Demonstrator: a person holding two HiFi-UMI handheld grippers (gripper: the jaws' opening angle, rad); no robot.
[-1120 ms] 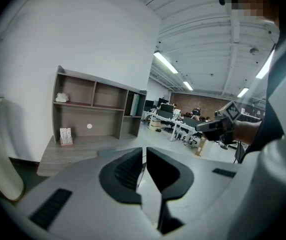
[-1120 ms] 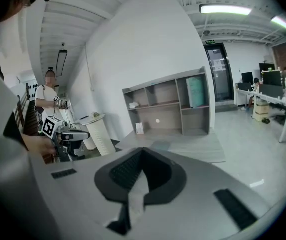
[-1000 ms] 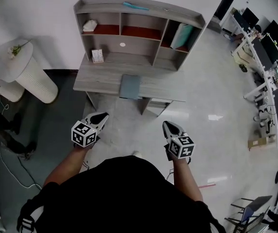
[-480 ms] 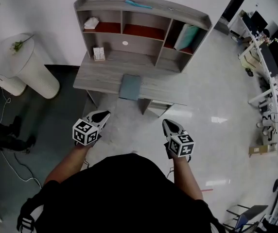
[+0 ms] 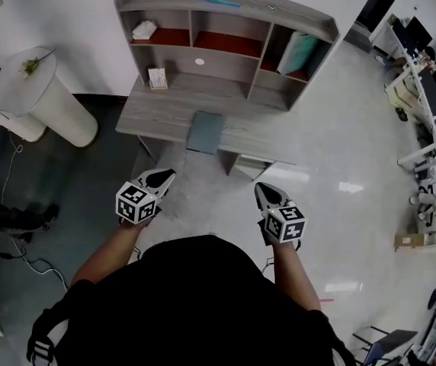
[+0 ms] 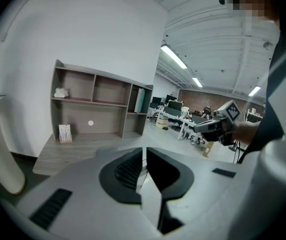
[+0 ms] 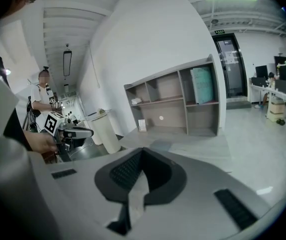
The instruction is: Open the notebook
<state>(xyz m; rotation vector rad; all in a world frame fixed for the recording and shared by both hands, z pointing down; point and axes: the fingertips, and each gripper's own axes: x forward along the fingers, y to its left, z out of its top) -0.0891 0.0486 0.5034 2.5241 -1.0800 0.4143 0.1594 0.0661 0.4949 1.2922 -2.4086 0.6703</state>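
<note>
Grey-blue notebook (image 5: 204, 132) lies closed on bench (image 5: 149, 117), untouched. Left gripper (image 5: 161, 178), right gripper (image 5: 263, 192) well short of it, fingers (image 6: 125, 171) closed on nothing. Opening not begun.

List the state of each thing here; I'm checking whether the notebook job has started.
notebook: closed, flat at the desk's front edge.
left gripper: shut, empty, short of the desk.
right gripper: shut, empty, short of the desk.
teal book: standing tilted in the shelf's right compartment.
</note>
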